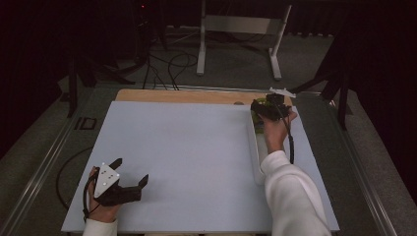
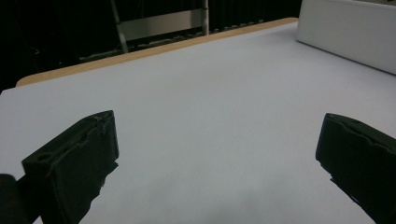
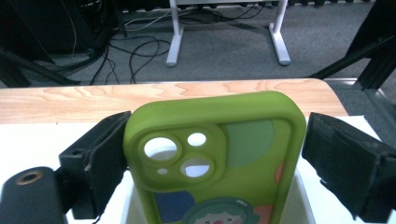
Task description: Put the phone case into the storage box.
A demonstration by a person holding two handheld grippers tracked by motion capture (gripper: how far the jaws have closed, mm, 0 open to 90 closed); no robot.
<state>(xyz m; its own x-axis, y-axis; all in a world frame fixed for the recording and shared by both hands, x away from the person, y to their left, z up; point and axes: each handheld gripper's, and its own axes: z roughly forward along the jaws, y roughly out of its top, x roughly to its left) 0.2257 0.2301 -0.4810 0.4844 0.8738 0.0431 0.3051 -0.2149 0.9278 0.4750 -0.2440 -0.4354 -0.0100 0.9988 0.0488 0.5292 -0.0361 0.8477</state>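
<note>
In the high view the right gripper [image 1: 265, 109] sits at the upper right of the frame, over the far end of a narrow white tray [image 1: 255, 152] that runs down the right part of the pale grey table mat [image 1: 187, 157]. A hand in a white sleeve [image 1: 290, 196] holds it from the lower right.

In the right gripper view a green phone case [image 3: 210, 154] stands upright in the lower middle of the frame, its 3 camera cut-outs at its upper left and a cartoon print on its lower part. The left jaw lies against the case's edge, while a slim gap shows between the right jaw and the other edge. The jaws stand about as wide as the case and do not clamp it. The case's lower end dips inside the white tray; whether it rests on the tray floor cannot be told.

The left gripper [image 1: 130, 183] is at the lower left of the high view, resting on or just above the mat, well apart from the tray. In the left gripper view its 2 jaws stand wide apart with bare mat between them, holding nothing. The wooden table edge [image 1: 187, 96] shows beyond the mat.
</note>
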